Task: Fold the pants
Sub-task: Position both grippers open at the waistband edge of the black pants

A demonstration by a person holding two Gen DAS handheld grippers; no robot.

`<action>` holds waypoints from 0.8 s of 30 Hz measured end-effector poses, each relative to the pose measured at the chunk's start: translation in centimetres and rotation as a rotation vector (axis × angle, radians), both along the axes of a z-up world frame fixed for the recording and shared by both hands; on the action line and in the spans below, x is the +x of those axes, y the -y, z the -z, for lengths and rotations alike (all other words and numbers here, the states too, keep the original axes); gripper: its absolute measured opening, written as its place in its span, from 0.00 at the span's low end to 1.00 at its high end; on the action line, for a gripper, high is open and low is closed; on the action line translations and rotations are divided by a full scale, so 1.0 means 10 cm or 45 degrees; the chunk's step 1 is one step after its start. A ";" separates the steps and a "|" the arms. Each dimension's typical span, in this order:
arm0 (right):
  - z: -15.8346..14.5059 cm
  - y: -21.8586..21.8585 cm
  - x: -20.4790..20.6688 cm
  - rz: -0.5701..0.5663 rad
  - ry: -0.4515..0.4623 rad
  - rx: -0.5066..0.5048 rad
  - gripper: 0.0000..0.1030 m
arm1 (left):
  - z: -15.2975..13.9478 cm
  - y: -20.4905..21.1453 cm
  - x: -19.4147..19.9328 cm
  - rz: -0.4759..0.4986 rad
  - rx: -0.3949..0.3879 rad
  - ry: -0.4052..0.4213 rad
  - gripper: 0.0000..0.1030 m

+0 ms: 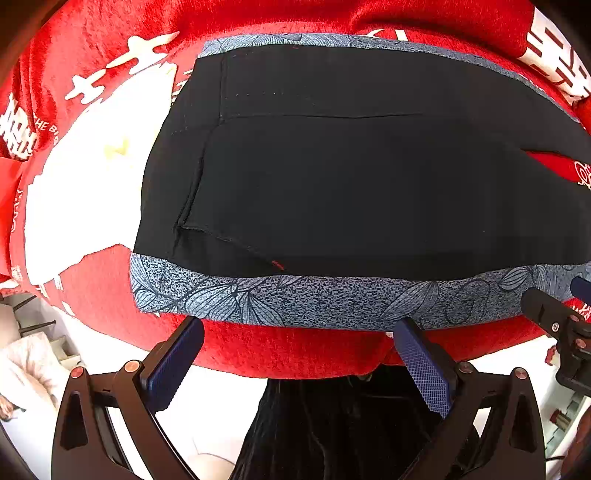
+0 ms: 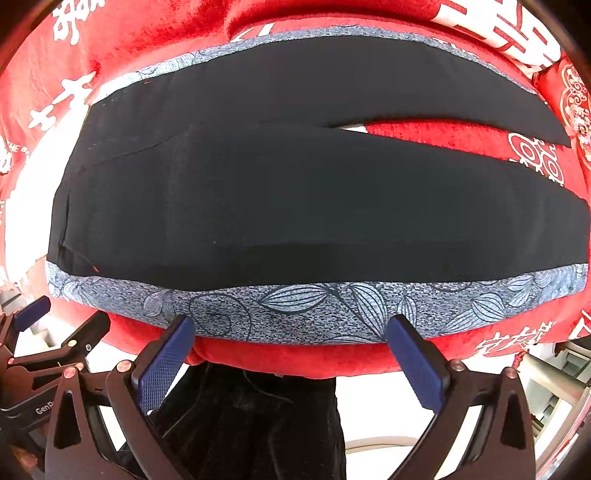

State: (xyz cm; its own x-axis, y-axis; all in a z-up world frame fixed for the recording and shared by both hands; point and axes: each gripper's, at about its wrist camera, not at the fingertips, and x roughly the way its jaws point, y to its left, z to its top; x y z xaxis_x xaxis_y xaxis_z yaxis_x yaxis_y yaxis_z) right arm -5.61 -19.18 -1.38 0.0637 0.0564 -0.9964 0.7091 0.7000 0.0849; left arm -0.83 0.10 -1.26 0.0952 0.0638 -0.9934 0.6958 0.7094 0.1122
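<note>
Black pants with blue leaf-print side stripes lie flat; both tongs spread.

The red cloth carries large white characters too distorted to read, plus small letters "THE B", cut off. The left gripper body shows "GenR", partly hidden.

You are looking at a red cloth with white printed characters, which is covering the worktop and draping over its near edge. A crumpled pale fabric is lying at the far lower left, beyond that edge.
</note>
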 end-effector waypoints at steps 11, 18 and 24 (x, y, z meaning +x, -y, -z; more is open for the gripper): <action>0.02 0.00 -0.05 -0.053 0.017 0.002 1.00 | -0.03 0.05 -0.13 -0.063 0.001 0.043 1.00; 0.07 -0.02 -0.05 -0.087 0.040 0.035 1.00 | -0.04 0.02 -0.21 -0.119 0.003 0.044 1.00; 0.12 -0.08 -0.02 -0.079 0.035 0.046 1.00 | -0.06 -0.04 -0.22 -0.111 -0.006 0.041 1.00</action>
State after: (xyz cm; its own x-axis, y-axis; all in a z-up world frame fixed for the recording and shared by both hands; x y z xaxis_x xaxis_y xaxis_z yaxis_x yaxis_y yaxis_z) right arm -5.85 -18.37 -2.61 0.0863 0.0970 -0.9915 0.6614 0.7387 0.1298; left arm -3.05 0.55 -0.67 0.1212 0.0683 -0.9903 0.6273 0.7679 0.1297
